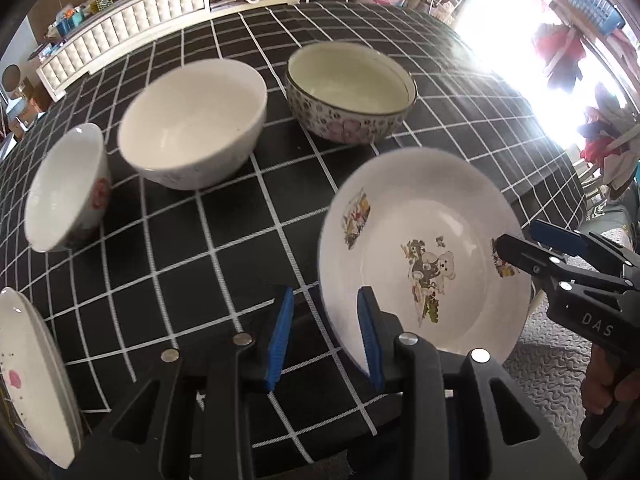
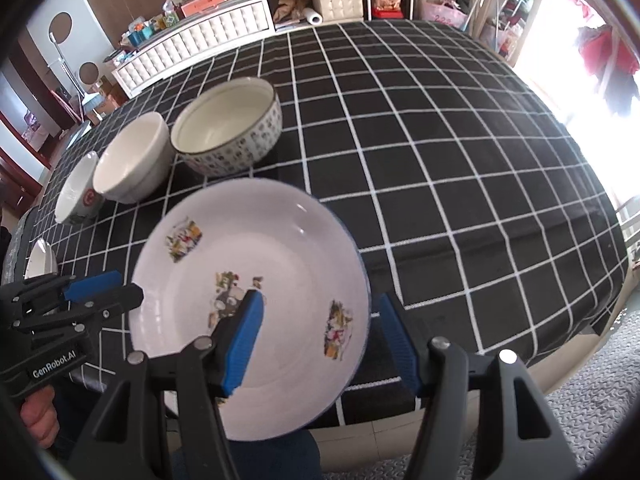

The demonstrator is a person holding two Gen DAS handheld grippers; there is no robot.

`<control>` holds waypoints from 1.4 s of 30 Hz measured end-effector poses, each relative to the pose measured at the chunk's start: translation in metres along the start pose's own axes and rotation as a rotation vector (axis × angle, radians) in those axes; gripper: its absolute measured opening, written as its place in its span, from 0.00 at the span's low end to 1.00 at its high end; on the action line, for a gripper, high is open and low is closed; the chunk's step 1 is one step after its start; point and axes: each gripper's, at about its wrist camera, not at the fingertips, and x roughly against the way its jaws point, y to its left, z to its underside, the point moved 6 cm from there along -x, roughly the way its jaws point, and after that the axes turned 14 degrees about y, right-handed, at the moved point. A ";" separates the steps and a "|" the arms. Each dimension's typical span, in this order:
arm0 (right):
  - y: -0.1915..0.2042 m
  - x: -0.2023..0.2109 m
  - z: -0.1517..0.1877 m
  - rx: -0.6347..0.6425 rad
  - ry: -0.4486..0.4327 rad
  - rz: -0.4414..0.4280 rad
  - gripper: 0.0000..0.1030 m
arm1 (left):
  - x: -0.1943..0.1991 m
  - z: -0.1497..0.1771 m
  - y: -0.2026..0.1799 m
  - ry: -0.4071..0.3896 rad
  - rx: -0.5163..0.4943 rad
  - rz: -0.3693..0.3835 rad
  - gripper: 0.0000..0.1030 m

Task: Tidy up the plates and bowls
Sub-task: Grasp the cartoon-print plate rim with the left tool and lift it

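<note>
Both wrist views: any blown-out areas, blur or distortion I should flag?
Left wrist view: the window at upper right is blown out, washing that table corner; the near rim of the cartoon plate is soft; the grid tablecloth bows from fisheye. Right wrist view: glare only at the right edge; plate rim blurred; bowls fairly sharp.

white cartoon-printed plate [image 1: 424, 248], black-and-white grid tablecloth [image 1: 224, 240]

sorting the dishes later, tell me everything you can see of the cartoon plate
The cartoon plate is a glossy white, ceramic-looking deep dish with a bear print at its centre and small colourful decals on its sloping rim. It is tilted above the near edge of the checked tablecloth. The left gripper and right gripper each straddle its rim on opposite sides; whether the pads press is unclear.
</note>
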 end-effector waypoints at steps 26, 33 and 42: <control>-0.016 -0.012 0.011 -0.028 0.010 0.014 0.26 | -0.029 -0.009 -0.005 0.039 0.010 0.038 0.15; -0.015 -0.011 0.011 -0.028 0.006 0.038 0.26 | -0.028 -0.009 -0.005 0.034 0.005 0.028 0.15; -0.007 -0.012 0.007 -0.072 0.012 -0.044 0.26 | -0.023 -0.006 -0.001 0.036 0.019 0.024 0.15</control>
